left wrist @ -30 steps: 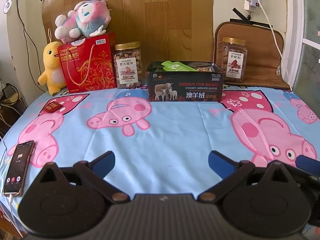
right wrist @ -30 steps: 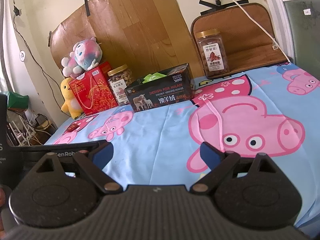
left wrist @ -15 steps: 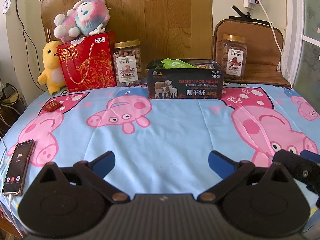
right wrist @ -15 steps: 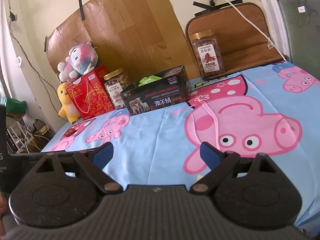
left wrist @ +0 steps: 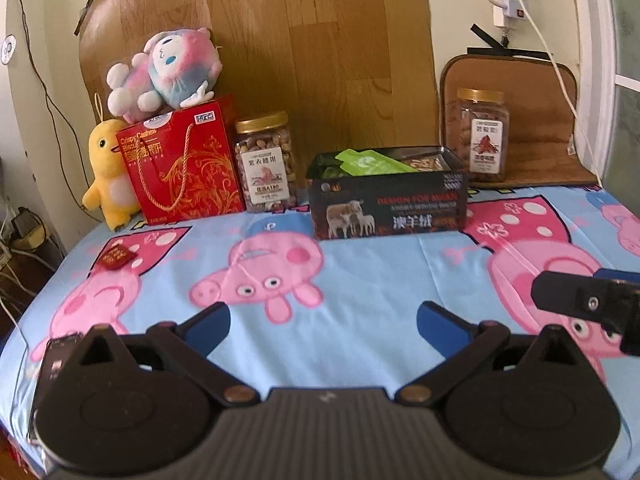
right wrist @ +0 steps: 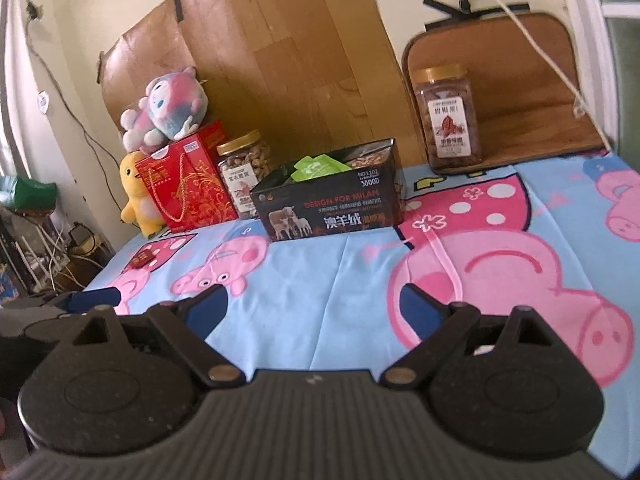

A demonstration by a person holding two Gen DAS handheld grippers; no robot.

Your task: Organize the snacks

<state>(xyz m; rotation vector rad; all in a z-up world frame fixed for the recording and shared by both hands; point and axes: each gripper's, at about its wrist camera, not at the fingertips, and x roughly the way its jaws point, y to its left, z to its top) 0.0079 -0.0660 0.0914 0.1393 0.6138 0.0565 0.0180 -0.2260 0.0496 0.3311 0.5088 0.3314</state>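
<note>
A black open box [left wrist: 387, 204] with a green packet [left wrist: 370, 162] and other snacks inside stands at the back middle of the table; it also shows in the right wrist view [right wrist: 332, 204]. A round nut jar [left wrist: 266, 166] stands left of it, and a square jar [left wrist: 482, 136] stands at the back right. A small red packet [left wrist: 117, 257] lies on the cloth at the left. My left gripper [left wrist: 322, 326] is open and empty above the front of the table. My right gripper [right wrist: 314, 312] is open and empty, to the right of the left one.
A red gift box [left wrist: 182, 164] with a plush toy [left wrist: 168, 72] on top and a yellow duck plush [left wrist: 106, 172] stand at the back left. A phone [left wrist: 56, 364] lies at the front left edge. A brown mat [left wrist: 532, 120] leans at the back right.
Both grippers have moved forward and a little up toward the box; the row at the back looks larger. The right gripper has come further into the left wrist view.
</note>
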